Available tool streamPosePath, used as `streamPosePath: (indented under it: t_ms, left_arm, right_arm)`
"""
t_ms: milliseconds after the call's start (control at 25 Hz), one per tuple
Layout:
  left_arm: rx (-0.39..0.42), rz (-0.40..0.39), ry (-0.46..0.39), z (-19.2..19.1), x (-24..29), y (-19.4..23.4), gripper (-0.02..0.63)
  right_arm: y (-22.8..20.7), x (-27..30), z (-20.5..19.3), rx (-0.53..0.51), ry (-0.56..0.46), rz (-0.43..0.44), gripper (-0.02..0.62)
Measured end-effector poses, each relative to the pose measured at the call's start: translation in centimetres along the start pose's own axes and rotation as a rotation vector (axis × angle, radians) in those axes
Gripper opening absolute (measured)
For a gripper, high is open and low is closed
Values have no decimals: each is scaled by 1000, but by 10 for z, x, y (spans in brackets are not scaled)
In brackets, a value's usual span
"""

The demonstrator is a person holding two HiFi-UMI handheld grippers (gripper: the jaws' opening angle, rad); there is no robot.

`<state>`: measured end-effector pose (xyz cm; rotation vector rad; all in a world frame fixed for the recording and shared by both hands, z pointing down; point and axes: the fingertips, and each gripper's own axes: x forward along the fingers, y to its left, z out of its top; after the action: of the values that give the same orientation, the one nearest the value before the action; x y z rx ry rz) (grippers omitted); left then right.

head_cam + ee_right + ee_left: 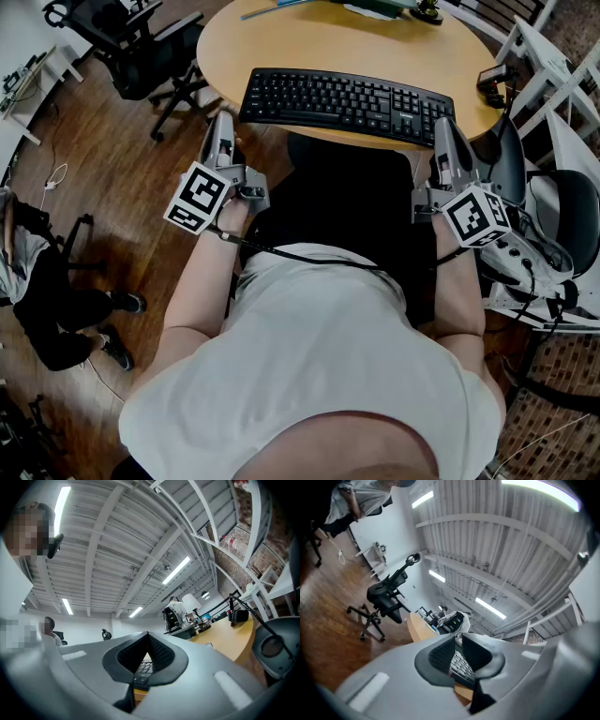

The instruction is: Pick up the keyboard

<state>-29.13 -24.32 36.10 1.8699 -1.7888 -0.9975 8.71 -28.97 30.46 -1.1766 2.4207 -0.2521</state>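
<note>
A black keyboard (pixel 347 103) lies flat near the front edge of the round wooden table (pixel 281 42). My left gripper (pixel 223 120) hovers just off the keyboard's left end, shut and holding nothing. My right gripper (pixel 444 125) is at the keyboard's right end, also shut and empty. Both point up and forward. In the left gripper view the gripper (pixel 457 633) has its tips together, with keyboard keys (pixel 461 665) showing below them. The right gripper view shows its gripper (pixel 147 633) closed, with a strip of keyboard (pixel 142 668) beyond the pads.
A black office chair (pixel 141 47) stands left of the table on the wooden floor. White frames (pixel 553 66) and another chair (pixel 562 206) crowd the right side. Green items (pixel 375 7) and a small black device (pixel 492 80) sit on the table. A person (pixel 37 281) is at far left.
</note>
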Motion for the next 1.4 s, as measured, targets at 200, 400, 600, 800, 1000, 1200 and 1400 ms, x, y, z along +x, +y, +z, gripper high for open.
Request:
streamPosePath:
  t_ms: [200, 400, 600, 800, 1000, 1200, 1400]
  left_arm:
    - [-316, 84, 104, -37, 20, 47, 143]
    - [-426, 98, 128, -54, 34, 57, 222]
    - [-525, 103, 174, -71, 44, 56, 214]
    - [-537, 102, 217, -82, 49, 51, 198]
    - [-537, 152, 249, -80, 47, 58, 180]
    - [-632, 159, 254, -82, 35, 59, 202]
    - [-647, 147, 310, -88, 44, 52, 199]
  right_arm:
    - [-3, -2, 1, -4, -7, -8, 0]
    - [-4, 0, 0, -1, -1, -9, 0]
    - [-4, 1, 1, -1, -3, -12, 0]
    - [-5, -2, 2, -4, -6, -19, 0]
    - [-6, -1, 2, -4, -16, -25, 0]
    - [-10, -2, -5, -4, 8, -41, 0]
    - [-34, -8, -1, -14, -1, -128, 2]
